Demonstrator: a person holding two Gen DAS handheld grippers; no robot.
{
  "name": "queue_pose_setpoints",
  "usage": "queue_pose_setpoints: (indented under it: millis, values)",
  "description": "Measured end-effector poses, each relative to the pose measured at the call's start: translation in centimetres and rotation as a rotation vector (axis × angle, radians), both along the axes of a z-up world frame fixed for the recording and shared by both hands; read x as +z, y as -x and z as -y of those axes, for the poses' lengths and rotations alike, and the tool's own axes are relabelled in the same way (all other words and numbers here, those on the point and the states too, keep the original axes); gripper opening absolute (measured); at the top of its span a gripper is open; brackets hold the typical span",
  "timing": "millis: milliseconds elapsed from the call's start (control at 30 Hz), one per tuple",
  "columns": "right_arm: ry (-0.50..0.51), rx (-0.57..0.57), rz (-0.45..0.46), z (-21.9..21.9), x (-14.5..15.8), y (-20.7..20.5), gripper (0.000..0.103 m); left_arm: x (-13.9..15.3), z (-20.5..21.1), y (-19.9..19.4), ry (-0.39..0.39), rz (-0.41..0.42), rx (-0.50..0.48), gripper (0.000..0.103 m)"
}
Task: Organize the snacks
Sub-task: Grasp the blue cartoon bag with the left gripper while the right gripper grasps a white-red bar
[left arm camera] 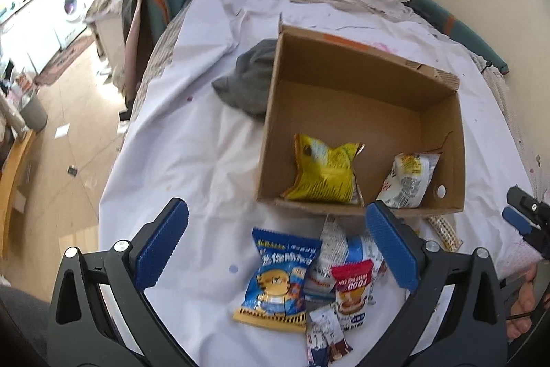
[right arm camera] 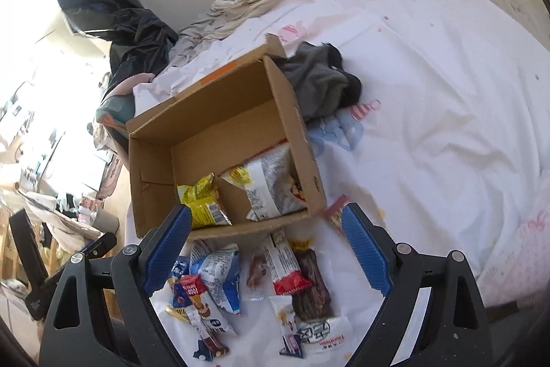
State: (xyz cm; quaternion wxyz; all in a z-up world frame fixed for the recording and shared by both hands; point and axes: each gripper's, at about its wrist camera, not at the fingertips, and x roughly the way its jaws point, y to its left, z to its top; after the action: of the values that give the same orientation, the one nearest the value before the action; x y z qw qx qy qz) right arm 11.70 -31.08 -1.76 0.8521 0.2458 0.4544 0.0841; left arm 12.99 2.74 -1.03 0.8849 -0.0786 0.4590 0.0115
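Hovering over the loose snack packets [right arm camera: 240, 284] on the bed sheet [right arm camera: 429, 92], your right claw [right arm camera: 266, 250] and left claw [left arm camera: 276, 243] both gape wide, empty. Pick one packet, lower squarely, pinch its middle, then carry it to the cardboard box [left arm camera: 457, 140] just beyond.

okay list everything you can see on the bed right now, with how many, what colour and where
cardboard box: one, brown, open, on the white sheet
yellow packet: one, inside the box, near wall
white packet: one, inside the box, near corner
blue tiger packet: one, on the sheet before the box
loose snack packets: several, mixed red, white, brown, blue, before the box
grey cloth: one, beside the box
bed sheet: one, white
left gripper: open, above the loose snacks
right gripper: open, above the loose snacks
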Motion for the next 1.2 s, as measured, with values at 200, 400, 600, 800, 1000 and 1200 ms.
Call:
queue_pose_setpoints:
  millis: [200, 400, 600, 800, 1000, 1200]
  values:
    - [-0.017, -0.020, -0.085, 0.4, -1.8, 0.5, 0.091, -1.6, -1.4, 0.3, 0.032, -0.090, 0.034, 0.101]
    - [-0.002, 0.032, -0.101, -0.8, -2.2, 0.5, 0.091, -6.1, -1.4, 0.2, 0.090, -0.288, 0.023, 0.080]
    - [-0.007, 0.060, -0.106, -1.7, -2.5, 0.4, 0.091, -10.0, 0.4, -0.2, 0.109, -0.413, -0.027, 0.074]
    - [0.012, 0.055, -0.112, -1.6, -2.7, 0.3, 0.091, -12.6, 1.8, -0.9, 0.066, -0.465, -0.059, 0.057]
    - [-0.007, 0.042, -0.120, -1.1, -2.7, 0.2, 0.091, -12.4, 2.5, -0.3, 0.035, -0.458, -0.091, 0.033]
    - [-0.009, 0.020, -0.160, -0.5, -3.5, 0.1, 0.091, -10.2, 1.0, 1.1, 0.073, -0.414, -0.040, 0.027]
